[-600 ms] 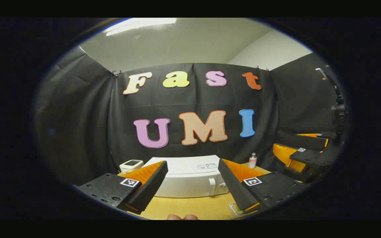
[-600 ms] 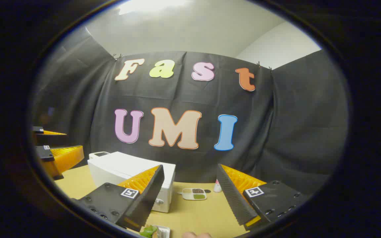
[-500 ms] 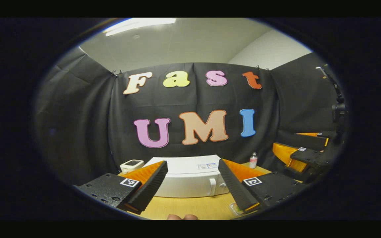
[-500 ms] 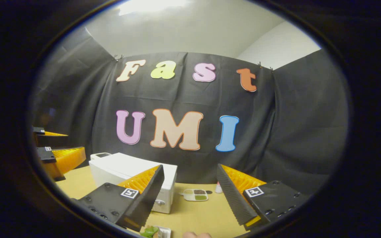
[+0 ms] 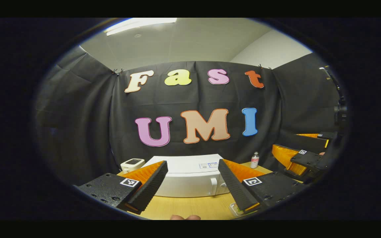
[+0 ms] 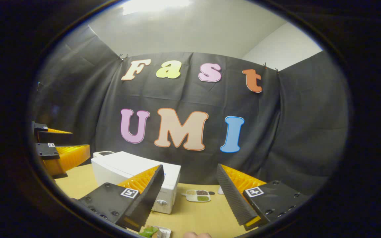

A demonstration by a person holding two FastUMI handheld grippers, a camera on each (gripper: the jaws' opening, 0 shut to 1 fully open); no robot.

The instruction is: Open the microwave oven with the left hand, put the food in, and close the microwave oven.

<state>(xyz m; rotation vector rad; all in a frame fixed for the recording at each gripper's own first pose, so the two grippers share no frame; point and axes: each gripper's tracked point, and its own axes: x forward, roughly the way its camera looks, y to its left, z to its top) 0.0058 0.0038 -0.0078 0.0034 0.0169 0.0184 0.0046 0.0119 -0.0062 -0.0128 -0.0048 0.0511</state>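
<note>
The white microwave [image 5: 190,180] stands on the wooden table with its door shut and its handle [image 5: 213,186] at the right of the front. My left gripper [image 5: 193,162] is open, held in front of and above it, touching nothing. My right gripper [image 6: 190,167] is open too, to the right of the microwave [image 6: 127,167]. A small tray with green food [image 6: 154,231] lies at the near table edge under the right gripper, mostly cut off. The right gripper [image 5: 286,142] appears at the far right of the left gripper view, and the left gripper [image 6: 79,140] at the far left of the right gripper view.
A divided dish of small fillings [image 6: 197,195] and a little bottle [image 5: 254,160] sit right of the microwave. A white device with a screen [image 5: 131,163] stands at its left rear. A person's fingertips [image 5: 185,217] peek in at the bottom. Black cloth walls the booth.
Both views have drifted slightly; in the right gripper view the microwave and dish have slid a little to the right. Both grippers stay open and hold nothing.
</note>
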